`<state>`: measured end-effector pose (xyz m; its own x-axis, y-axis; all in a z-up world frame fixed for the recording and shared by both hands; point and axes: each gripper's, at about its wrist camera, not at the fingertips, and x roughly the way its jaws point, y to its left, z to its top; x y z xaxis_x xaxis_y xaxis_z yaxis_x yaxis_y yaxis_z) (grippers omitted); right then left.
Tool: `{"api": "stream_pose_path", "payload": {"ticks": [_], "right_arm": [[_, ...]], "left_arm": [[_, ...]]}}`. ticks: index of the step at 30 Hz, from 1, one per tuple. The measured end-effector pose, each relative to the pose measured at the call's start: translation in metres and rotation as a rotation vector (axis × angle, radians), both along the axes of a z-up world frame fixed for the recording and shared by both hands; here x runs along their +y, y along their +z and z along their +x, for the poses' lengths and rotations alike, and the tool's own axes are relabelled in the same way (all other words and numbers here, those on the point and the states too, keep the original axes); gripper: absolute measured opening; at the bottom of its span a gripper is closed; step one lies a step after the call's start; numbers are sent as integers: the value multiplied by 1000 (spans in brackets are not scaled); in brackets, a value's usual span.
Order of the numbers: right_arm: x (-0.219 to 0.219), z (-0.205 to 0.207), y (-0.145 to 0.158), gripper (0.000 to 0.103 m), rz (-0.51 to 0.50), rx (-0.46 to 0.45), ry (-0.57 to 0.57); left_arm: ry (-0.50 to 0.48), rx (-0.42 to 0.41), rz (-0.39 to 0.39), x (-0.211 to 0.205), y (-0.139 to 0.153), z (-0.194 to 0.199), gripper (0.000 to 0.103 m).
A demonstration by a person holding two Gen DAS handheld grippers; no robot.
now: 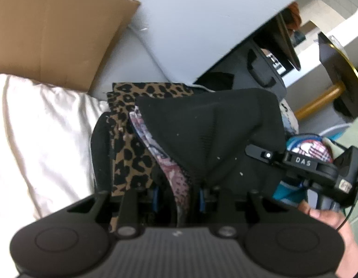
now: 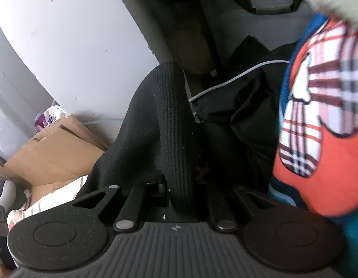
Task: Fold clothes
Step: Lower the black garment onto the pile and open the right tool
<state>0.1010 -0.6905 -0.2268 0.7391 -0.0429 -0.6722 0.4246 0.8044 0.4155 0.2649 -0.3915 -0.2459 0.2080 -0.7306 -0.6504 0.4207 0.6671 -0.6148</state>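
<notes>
A pale wall (image 1: 202, 23) stands behind everything, with a cardboard box (image 1: 51, 30) up and to the left of my left tongs (image 1: 179, 197) and a white cloth (image 1: 40, 127) spread below it. Straight ahead of those tongs, a leopard-print garment (image 1: 130, 143) lies against a patterned pink one (image 1: 165, 159), and a black garment (image 1: 209, 125) drapes over both. My left tongs are pressed together on this bundle, cloth bunched between the blue pads. Further right, my right tongs (image 2: 179, 197) pinch a ridge of the black waffle-knit garment, which rises directly in front of them. Beyond it lies a white cable (image 2: 232, 78) over dark fabric. To their right hangs an orange and plaid garment (image 2: 317, 115), edged in blue.
</notes>
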Motion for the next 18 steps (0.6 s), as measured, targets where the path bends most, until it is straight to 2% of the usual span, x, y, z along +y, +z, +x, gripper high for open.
{"api": "stream_pose_path", "payload": {"ticks": [6, 12, 18], "right_arm": [[-7, 18, -7, 11, -29, 3, 24], [-16, 34, -20, 11, -35, -10, 24], [-25, 55, -39, 14, -65, 18, -1]], "left_arm": [[-1, -13, 1, -4, 3, 7, 32], [91, 73, -28, -2, -14, 22, 32], [111, 88, -3, -5, -23, 29, 32]]}}
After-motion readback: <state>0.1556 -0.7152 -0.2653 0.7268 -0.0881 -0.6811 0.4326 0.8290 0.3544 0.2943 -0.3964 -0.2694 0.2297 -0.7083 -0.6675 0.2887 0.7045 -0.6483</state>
